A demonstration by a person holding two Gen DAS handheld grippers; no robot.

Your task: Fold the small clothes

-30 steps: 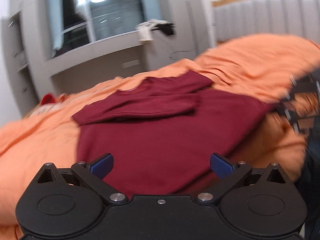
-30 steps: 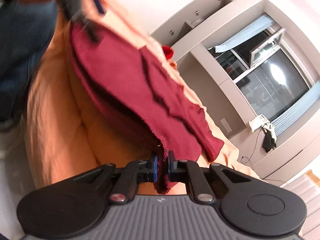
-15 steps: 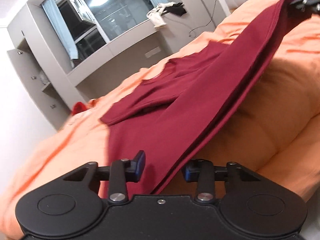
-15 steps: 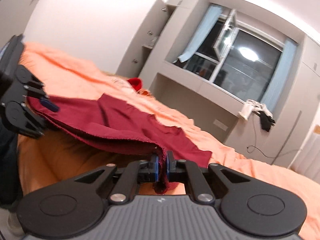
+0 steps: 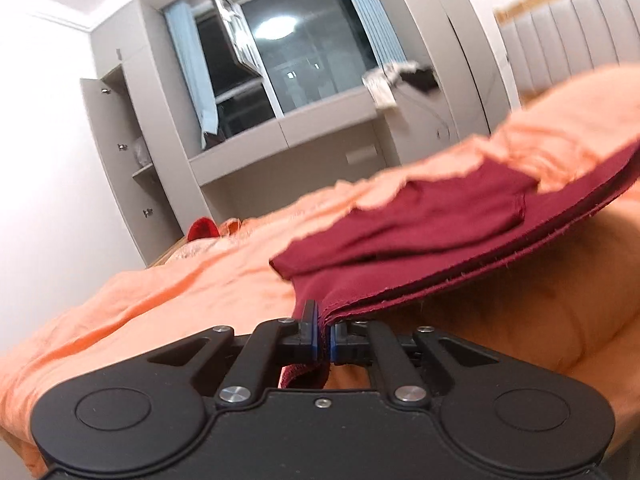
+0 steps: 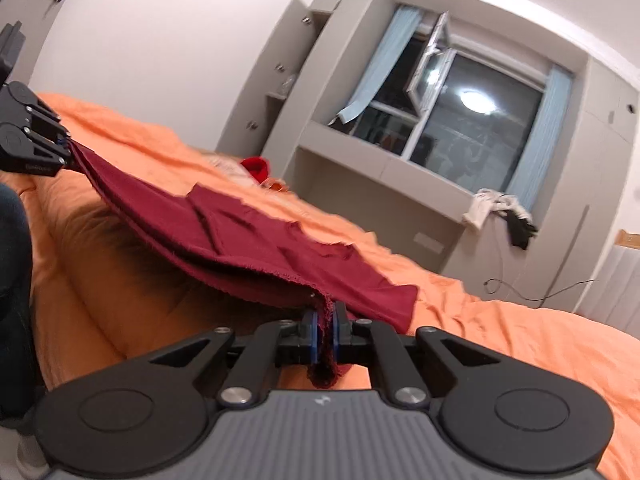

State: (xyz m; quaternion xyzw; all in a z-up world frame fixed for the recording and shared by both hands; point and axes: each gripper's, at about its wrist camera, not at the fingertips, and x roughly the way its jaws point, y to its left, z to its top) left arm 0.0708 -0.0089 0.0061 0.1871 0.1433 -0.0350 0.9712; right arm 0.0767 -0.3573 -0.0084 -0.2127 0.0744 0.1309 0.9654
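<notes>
Both tongs grip the near hem of the shirt (image 5: pixel 420 216): the left tongs (image 5: pixel 324 334) have just been closing and now pinch one hem corner between their blue pads, several layers of cloth caught there, while the right tongs (image 6: pixel 325 338) are clamped on the other corner, a tuft of fabric hanging below the pads. The main risk, as I judge it, is uneven lift: if one side rises or travels faster than the other, the hem will skew and the fold will land crooked. Because the left grip shows stacked edges, a layer could slip out and leave the lower cloth behind on the bed (image 5: pixel 168 304). The sleeves already folded across the shirt's back could also slide off if the hem is swung over too sharply. The shirt is dark red, knit-looking, with raw, slightly frayed edges; its hem is raised off the bed and stretched taut between the tongs, casting a shadow on the orange cover below, while the part farther from the tongs lies flat on the bed with the sleeves crossed on top.
</notes>
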